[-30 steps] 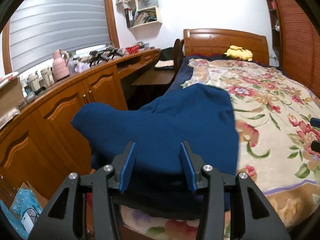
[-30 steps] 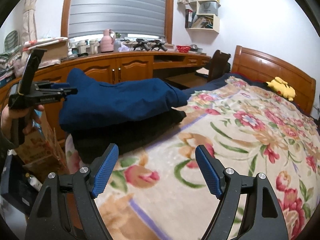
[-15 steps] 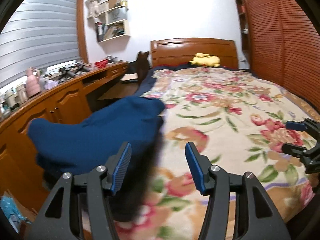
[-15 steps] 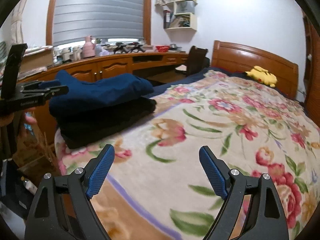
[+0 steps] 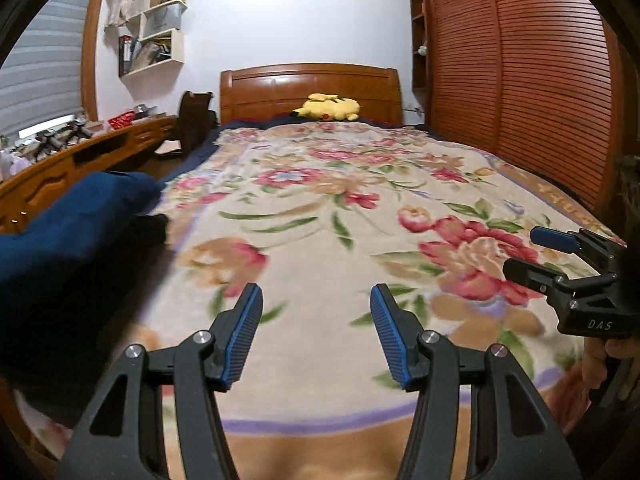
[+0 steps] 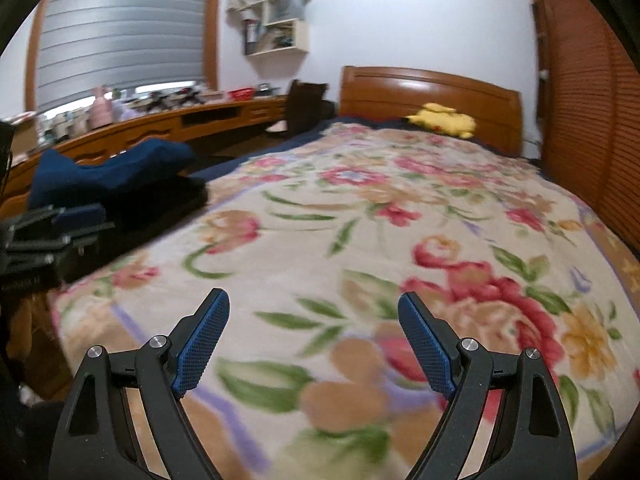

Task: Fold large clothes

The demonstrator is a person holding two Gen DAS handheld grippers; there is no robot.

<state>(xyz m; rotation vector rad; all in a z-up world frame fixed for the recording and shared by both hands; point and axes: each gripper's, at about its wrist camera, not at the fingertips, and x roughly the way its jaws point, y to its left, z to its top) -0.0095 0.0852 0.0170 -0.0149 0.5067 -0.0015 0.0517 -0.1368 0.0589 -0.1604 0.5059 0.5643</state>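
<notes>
A folded navy garment (image 5: 68,220) lies on top of a folded black garment (image 5: 76,300) at the bed's near left corner; the pile also shows in the right wrist view (image 6: 108,172). My left gripper (image 5: 316,316) is open and empty above the floral blanket (image 5: 320,208), to the right of the pile. My right gripper (image 6: 314,320) is open and empty over the blanket's near part. It shows at the right edge of the left wrist view (image 5: 536,252). The left gripper shows at the left edge of the right wrist view (image 6: 60,224).
A yellow plush toy (image 5: 328,107) lies by the wooden headboard (image 5: 310,88). A long wooden desk with clutter (image 6: 160,124) and a dark chair (image 5: 194,120) run along the left. Slatted wardrobe doors (image 5: 520,80) stand on the right.
Both grippers have swung right, away from the folded pile, toward the middle of the bed. The pile has not moved. Both grippers stay open.
</notes>
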